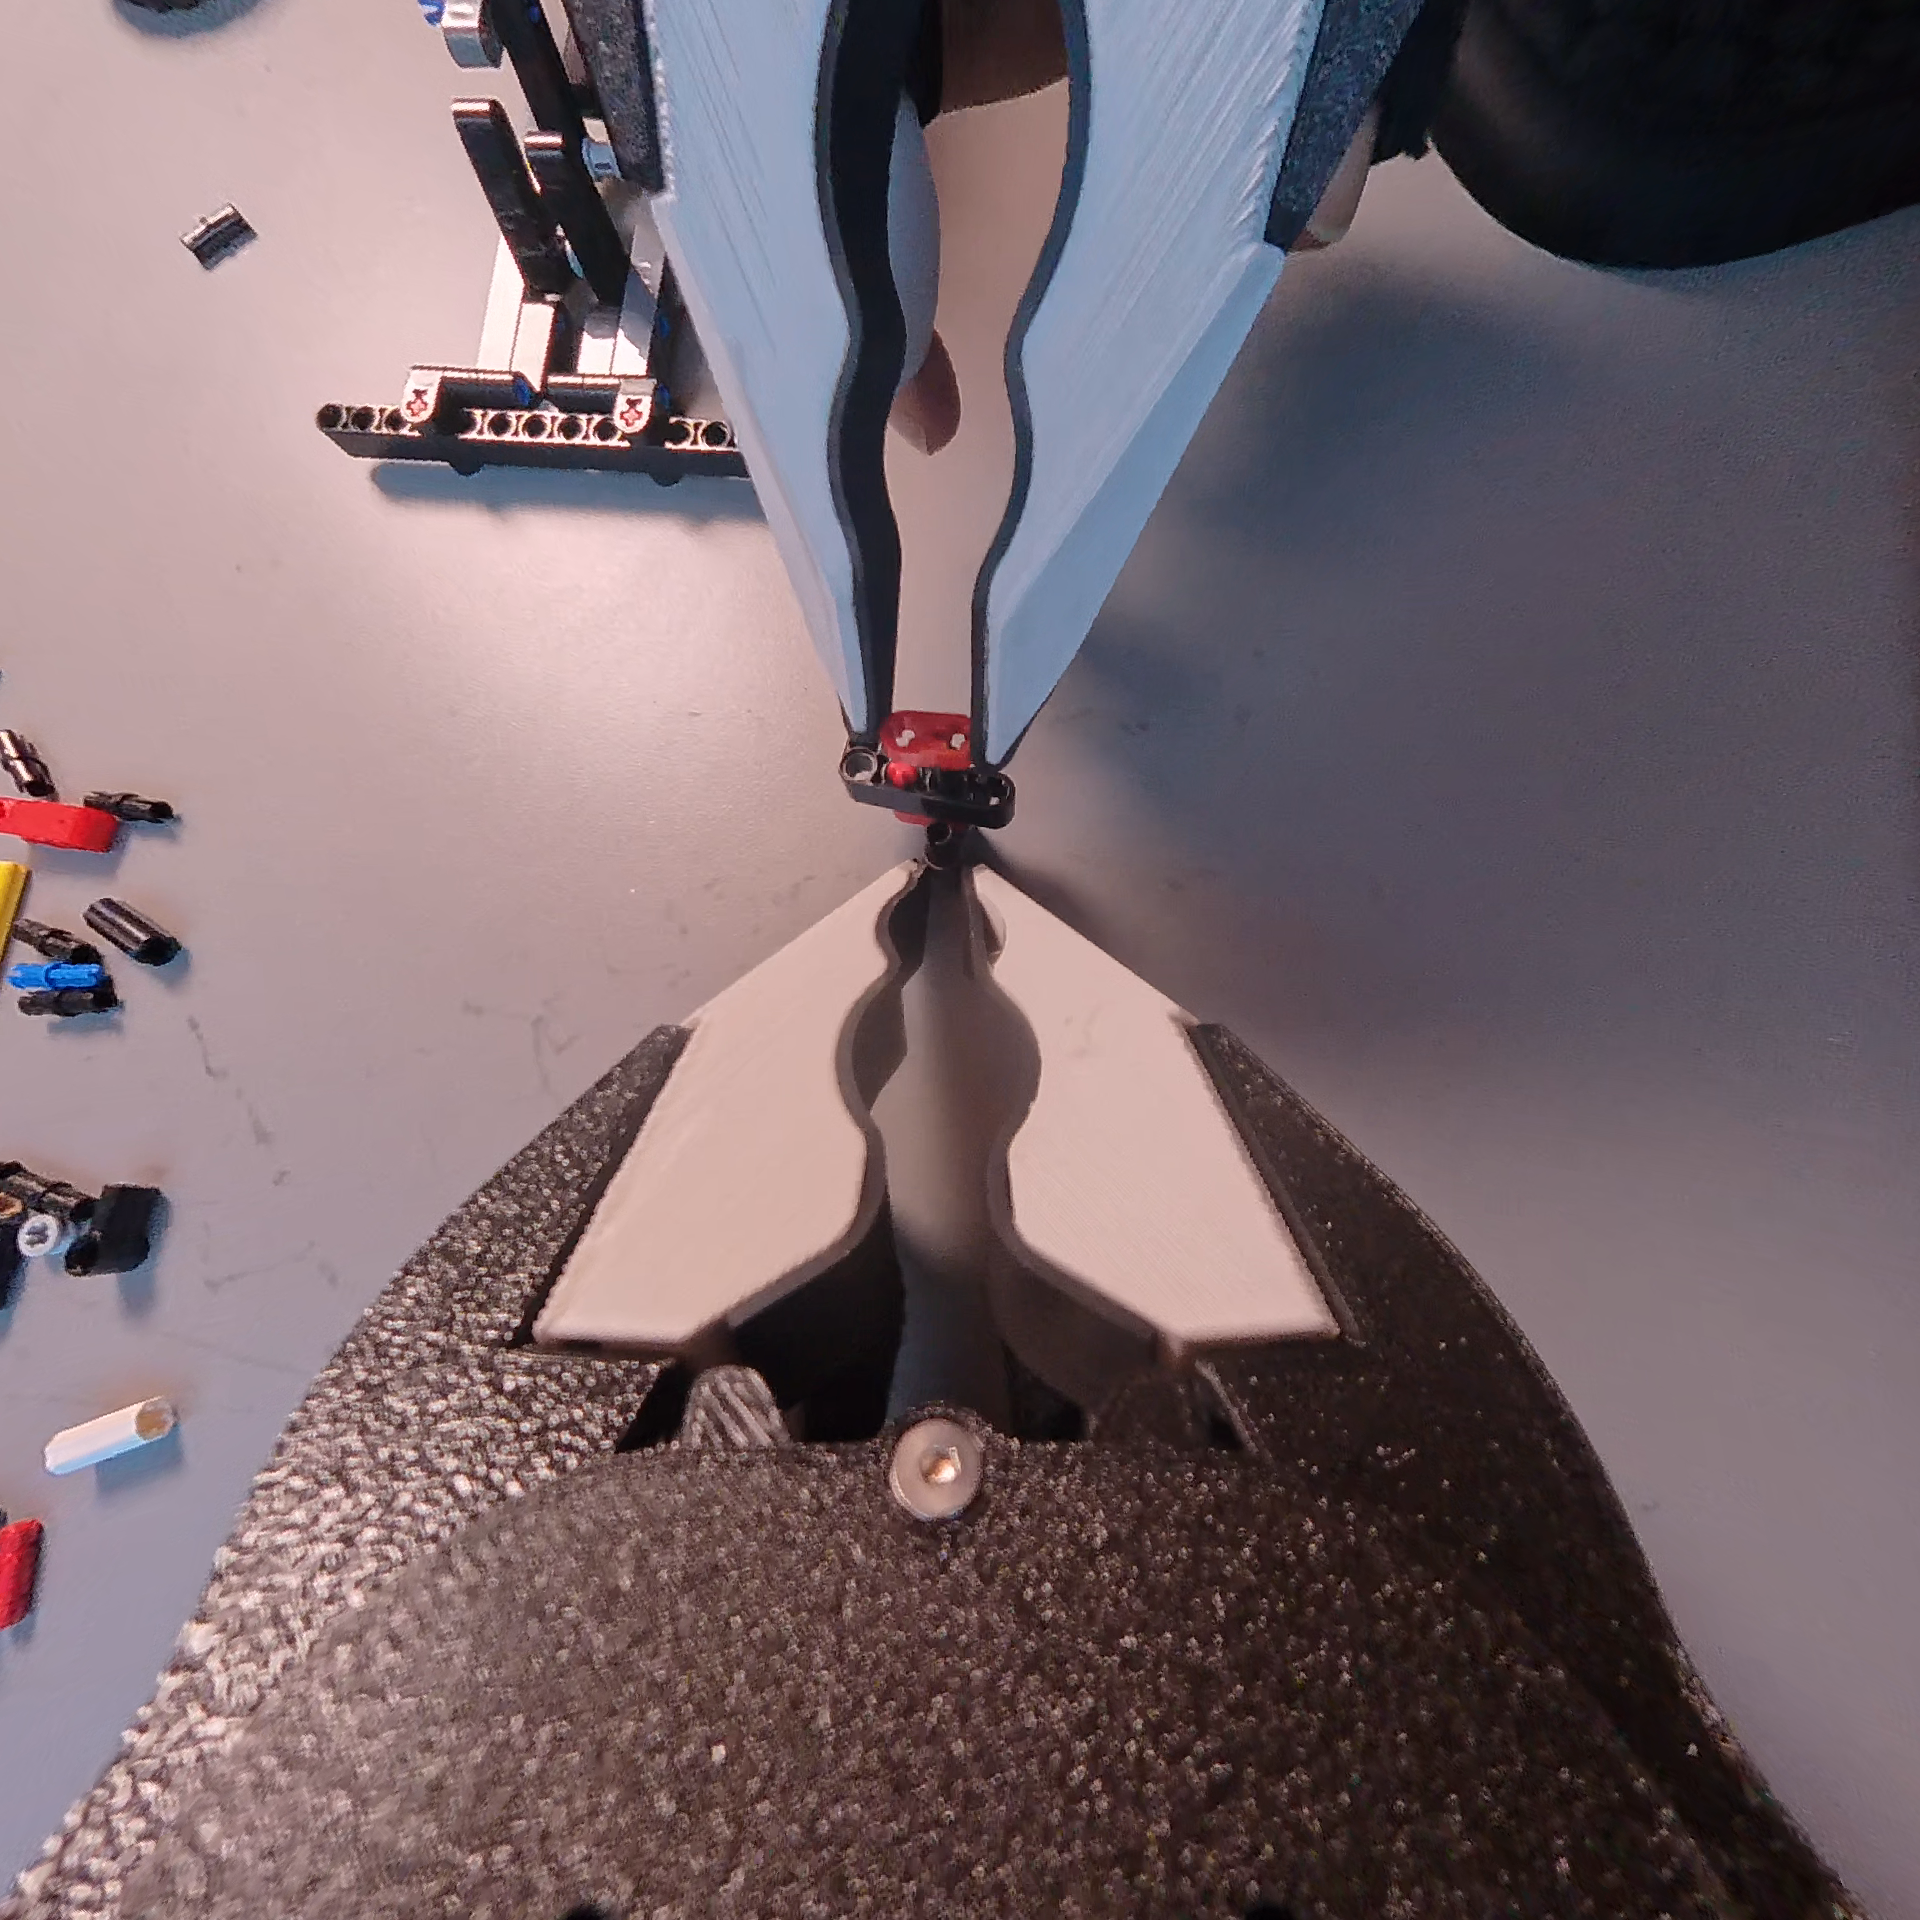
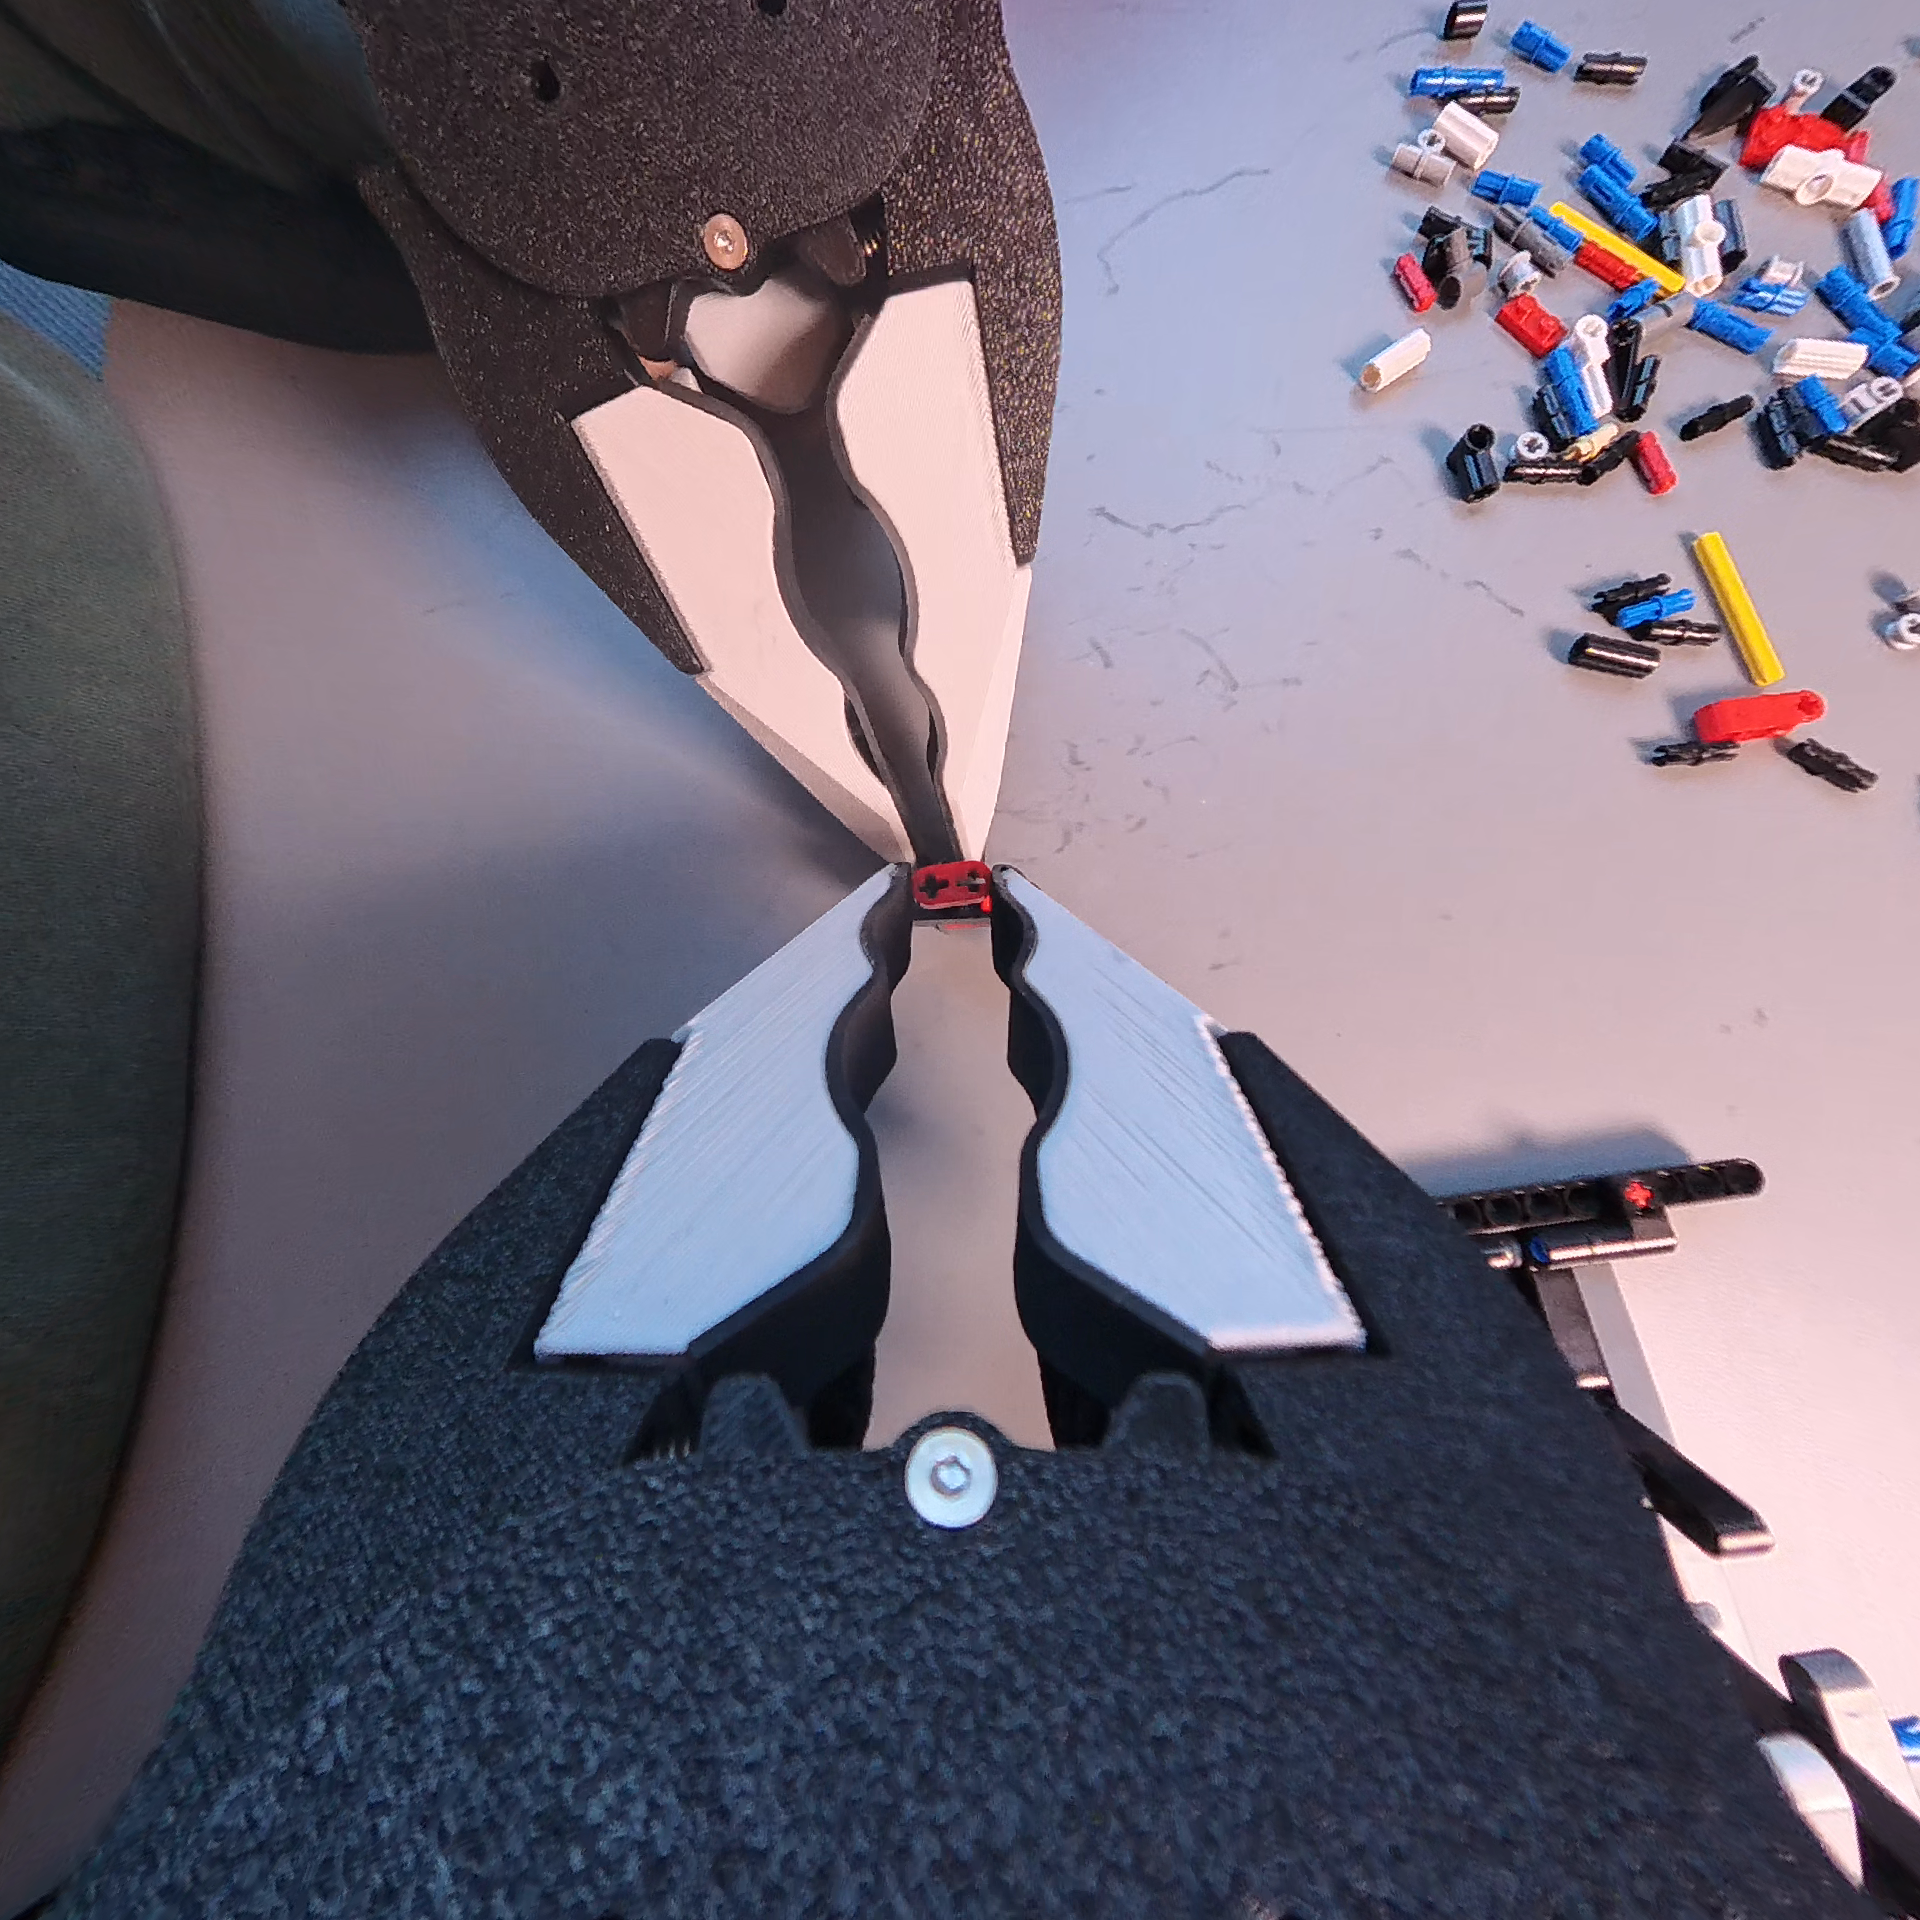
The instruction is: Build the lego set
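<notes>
My right gripper is shut on a small red connector with two cross holes. In the left wrist view, the right gripper comes down from the top, and a short black beam is fixed under the red connector. My left gripper is shut on a small black pin, whose tip touches the underside of the black beam. In the right wrist view the left gripper meets mine tip to tip, and the pin is hidden there.
A partly built black and grey frame lies on the grey table; it also shows in the right wrist view. A pile of loose parts lies far right, and a few more at the left. A dark sleeve is behind. Only a small space, under 4 cm, lies between the two pairs of fingers.
</notes>
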